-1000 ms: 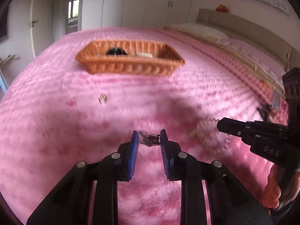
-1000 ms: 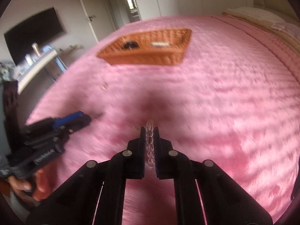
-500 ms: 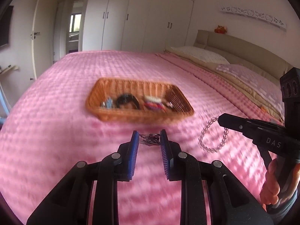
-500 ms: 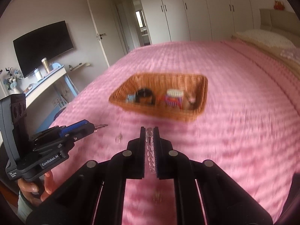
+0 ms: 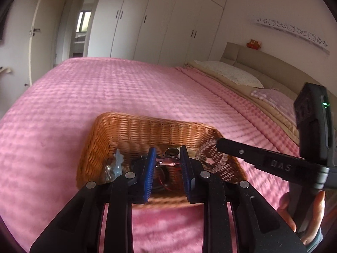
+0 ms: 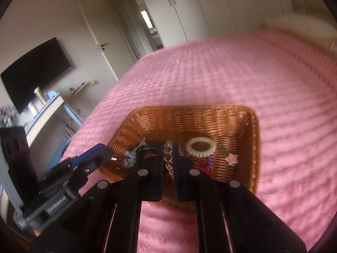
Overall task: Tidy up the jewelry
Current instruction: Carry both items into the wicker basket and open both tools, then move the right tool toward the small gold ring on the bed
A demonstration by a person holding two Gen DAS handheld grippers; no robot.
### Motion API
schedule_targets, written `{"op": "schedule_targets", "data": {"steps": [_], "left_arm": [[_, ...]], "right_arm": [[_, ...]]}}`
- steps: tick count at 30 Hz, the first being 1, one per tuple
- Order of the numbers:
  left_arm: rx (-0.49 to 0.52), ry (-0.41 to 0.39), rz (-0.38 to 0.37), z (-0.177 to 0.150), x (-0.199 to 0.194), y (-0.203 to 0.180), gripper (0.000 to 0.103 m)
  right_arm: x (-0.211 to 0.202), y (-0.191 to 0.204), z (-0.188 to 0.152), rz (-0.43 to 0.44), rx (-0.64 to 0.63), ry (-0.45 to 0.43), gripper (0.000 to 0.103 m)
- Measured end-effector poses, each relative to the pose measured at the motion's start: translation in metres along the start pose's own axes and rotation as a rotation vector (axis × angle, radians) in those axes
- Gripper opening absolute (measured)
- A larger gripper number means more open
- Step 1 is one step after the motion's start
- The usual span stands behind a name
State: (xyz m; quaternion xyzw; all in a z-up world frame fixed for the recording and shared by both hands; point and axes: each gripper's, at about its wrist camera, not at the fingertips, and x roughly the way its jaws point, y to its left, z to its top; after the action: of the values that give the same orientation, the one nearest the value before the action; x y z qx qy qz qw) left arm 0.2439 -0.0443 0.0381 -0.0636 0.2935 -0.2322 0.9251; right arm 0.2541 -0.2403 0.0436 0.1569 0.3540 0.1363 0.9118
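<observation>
A brown wicker basket sits on the pink bedspread, also in the right wrist view. My left gripper is shut on a small silver jewelry piece and hangs over the basket's near edge. My right gripper is shut on a clear bead bracelet, also over the basket; the bracelet dangles from its tip in the left wrist view. The basket holds a cream spiral hair tie, a pink star, a pale blue piece and other items.
The pink bedspread stretches all round the basket. Pillows and a headboard lie at the far right. A desk with a TV stands left of the bed. White wardrobes line the far wall.
Both grippers have lifted from the bedspread and travelled forward with their jewelry to the basket, which now lies right under the fingertips.
</observation>
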Motion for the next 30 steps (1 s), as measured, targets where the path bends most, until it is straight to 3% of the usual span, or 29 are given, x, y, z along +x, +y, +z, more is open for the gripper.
{"op": "schedule_targets", "data": {"steps": [11,13,18,27,29,30], "left_arm": [[0.028,0.079,0.012,-0.014,0.036,0.008,0.023],[0.031,0.077,0.007,-0.015,0.035,0.009,0.028],[0.021,0.039,-0.026,-0.011,0.018,0.010,0.042],[-0.023,-0.026,-0.009,-0.016,-0.037,0.010,0.047],[-0.024,-0.038,0.002,-0.022,-0.053,0.008,0.048],[-0.029,-0.043,0.008,-0.028,-0.063,0.007,0.048]], "right_arm": [[0.039,-0.006,-0.012,-0.145,-0.050,0.024,0.007],[0.038,-0.011,-0.012,-0.150,-0.039,0.021,0.007],[0.029,-0.018,-0.013,-0.130,-0.015,0.008,0.011],[-0.030,0.002,-0.034,-0.093,-0.047,-0.027,0.011],[-0.048,0.010,-0.047,-0.094,-0.069,-0.031,0.014],[-0.058,0.014,-0.055,-0.091,-0.077,-0.031,0.020]]}}
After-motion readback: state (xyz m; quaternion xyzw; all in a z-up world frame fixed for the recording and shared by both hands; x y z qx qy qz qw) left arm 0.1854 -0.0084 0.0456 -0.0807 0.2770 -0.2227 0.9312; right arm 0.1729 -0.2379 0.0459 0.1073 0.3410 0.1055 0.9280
